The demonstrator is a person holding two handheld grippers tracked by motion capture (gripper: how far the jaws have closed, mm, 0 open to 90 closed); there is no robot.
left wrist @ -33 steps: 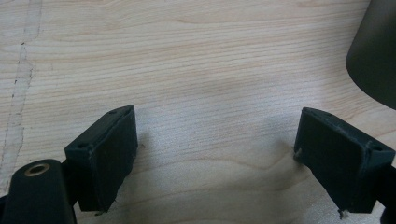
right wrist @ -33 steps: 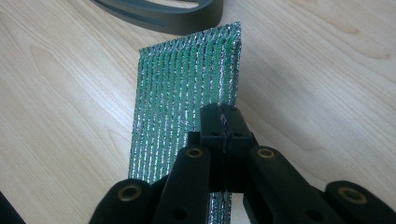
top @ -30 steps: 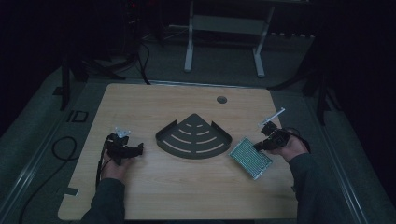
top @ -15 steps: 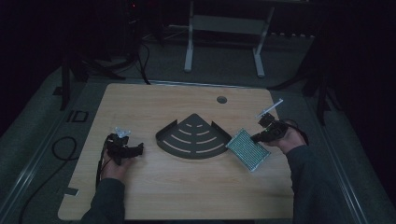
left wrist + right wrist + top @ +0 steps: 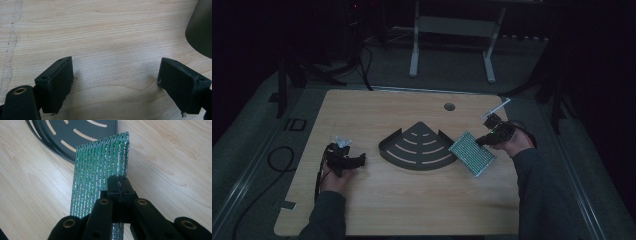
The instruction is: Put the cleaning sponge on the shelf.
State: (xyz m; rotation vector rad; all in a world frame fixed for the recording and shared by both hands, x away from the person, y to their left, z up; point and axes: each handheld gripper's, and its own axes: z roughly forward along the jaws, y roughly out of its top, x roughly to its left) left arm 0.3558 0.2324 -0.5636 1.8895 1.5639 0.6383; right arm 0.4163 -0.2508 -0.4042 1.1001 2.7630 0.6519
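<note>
A green and silver scouring pad (image 5: 471, 152) hangs tilted above the wooden table, just right of a dark fan-shaped slotted tray (image 5: 418, 147). My right gripper (image 5: 484, 140) is shut on the pad's edge; in the right gripper view its jaws are pinched together at the gripper tip (image 5: 120, 185) over the ribbed scouring pad (image 5: 100, 167), with the tray (image 5: 75, 132) beyond it. My left gripper (image 5: 358, 160) rests on the table at the left, open, pointing toward the tray. In the left gripper view the left gripper (image 5: 115, 82) has bare wood between its fingers (image 5: 58, 80).
The wooden table (image 5: 377, 115) has a round cable hole (image 5: 449, 106) near its far edge. The tray's dark rim (image 5: 200, 27) shows at the upper right of the left gripper view. Behind the table stands a white metal frame (image 5: 452, 30) on the floor.
My right gripper has lifted the scouring pad off the table and carried it left, toward the tray's right corner. The left gripper has stayed where it was.
</note>
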